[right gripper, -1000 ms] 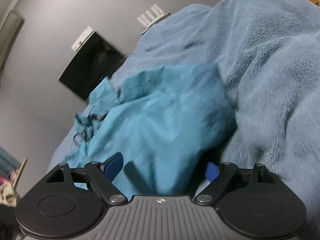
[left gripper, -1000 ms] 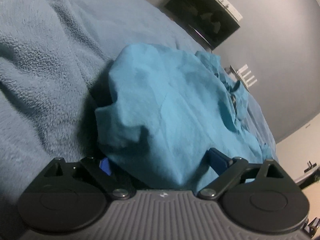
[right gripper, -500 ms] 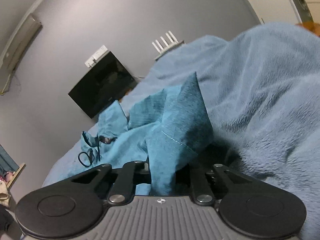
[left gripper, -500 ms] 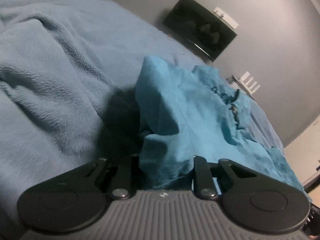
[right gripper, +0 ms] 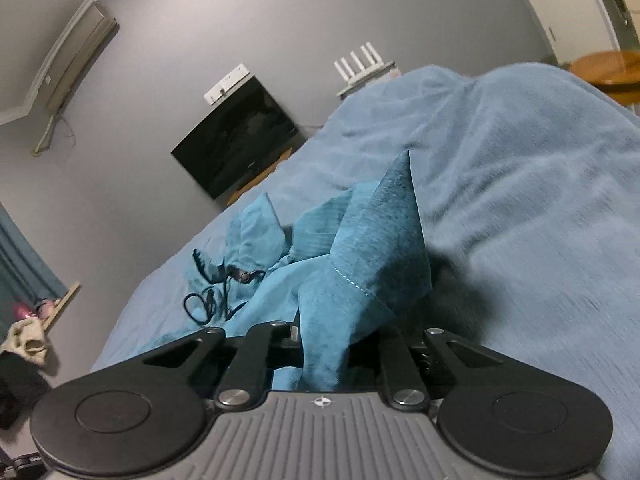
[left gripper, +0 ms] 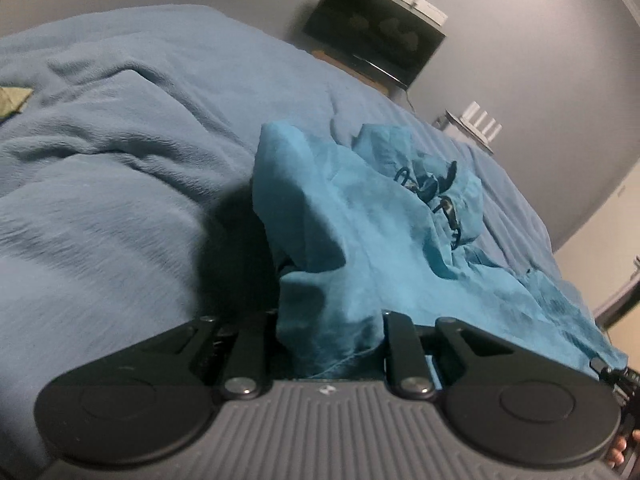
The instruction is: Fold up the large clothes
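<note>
Where the left wrist view looks along the bed, the left gripper has its jaws pressed together on a bunched edge of the teal garment, lifting it off the blue blanket. Beyond that pinch the garment slopes down and spreads over the blanket, its black drawstring lying on the crumpled far part. Past the blanket's far edge stand a dark television and a white router. In the right wrist view, the right gripper likewise pinches a fold of the teal garment, which rises to a point above the blanket; the drawstring trails on cloth left of the peak. The television sits beyond the blanket, and an air conditioner is mounted high on the wall.
</note>
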`<state>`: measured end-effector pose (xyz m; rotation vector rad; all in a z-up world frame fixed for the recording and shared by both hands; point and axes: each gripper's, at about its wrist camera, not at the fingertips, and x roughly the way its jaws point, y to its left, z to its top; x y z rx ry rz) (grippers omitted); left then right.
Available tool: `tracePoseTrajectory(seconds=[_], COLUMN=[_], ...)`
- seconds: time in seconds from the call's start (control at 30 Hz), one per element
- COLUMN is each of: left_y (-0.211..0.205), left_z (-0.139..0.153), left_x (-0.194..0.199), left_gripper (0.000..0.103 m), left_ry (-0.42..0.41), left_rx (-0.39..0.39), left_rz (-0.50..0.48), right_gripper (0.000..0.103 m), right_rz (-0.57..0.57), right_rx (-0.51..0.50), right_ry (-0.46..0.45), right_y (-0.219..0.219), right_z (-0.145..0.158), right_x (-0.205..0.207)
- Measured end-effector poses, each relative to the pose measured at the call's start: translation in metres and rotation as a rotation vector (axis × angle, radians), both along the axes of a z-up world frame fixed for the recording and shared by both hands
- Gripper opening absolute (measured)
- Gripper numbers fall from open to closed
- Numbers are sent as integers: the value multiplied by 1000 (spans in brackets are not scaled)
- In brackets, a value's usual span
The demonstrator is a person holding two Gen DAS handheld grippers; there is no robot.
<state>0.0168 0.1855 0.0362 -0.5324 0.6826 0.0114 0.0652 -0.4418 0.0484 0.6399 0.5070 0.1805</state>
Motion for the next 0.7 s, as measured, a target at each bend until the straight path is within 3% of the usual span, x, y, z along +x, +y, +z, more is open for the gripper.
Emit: tracePoseTrajectory(seconds=[0.13, 0.27, 0.3, 0.33, 0.37, 0.43, 0.47, 0.5, 0.7], left_y=[-4, -7, -7, -7, -8, -9, -12, -16, -54], left_z=[10, 15, 18, 22, 28, 46, 53, 61, 78], left_x=[-12, -17, -16, -15, -14, -16, -17, -21, 24], left_gripper=[18, 34, 37, 39, 43, 64, 82, 90, 90], left_ry=[43, 98, 108, 111, 100, 36, 1, -35, -47], left_rx=[43, 75, 77, 87, 111, 213, 263, 308, 442], left_rz=[-34, -23, -6, 17, 45, 108, 132, 139, -40], right_gripper=[15, 27, 40, 60, 67, 85, 88, 89, 92], right_rz=[40, 15, 2, -12, -30, -62, -82, -97, -126], right_rx=[-27, -106, -129, -148, -166, -216, -249, -281, -437], right_ry=[13, 44, 45, 40, 30, -4, -14, -32, -126], right_y=[-6, -2, -2, -1, -1, 1, 3, 6, 28], right_z=[8, 10, 11, 13, 11, 19, 22, 25, 42], right_x=[-27, -40, -40, -41, -46, -46, -47, -48, -39])
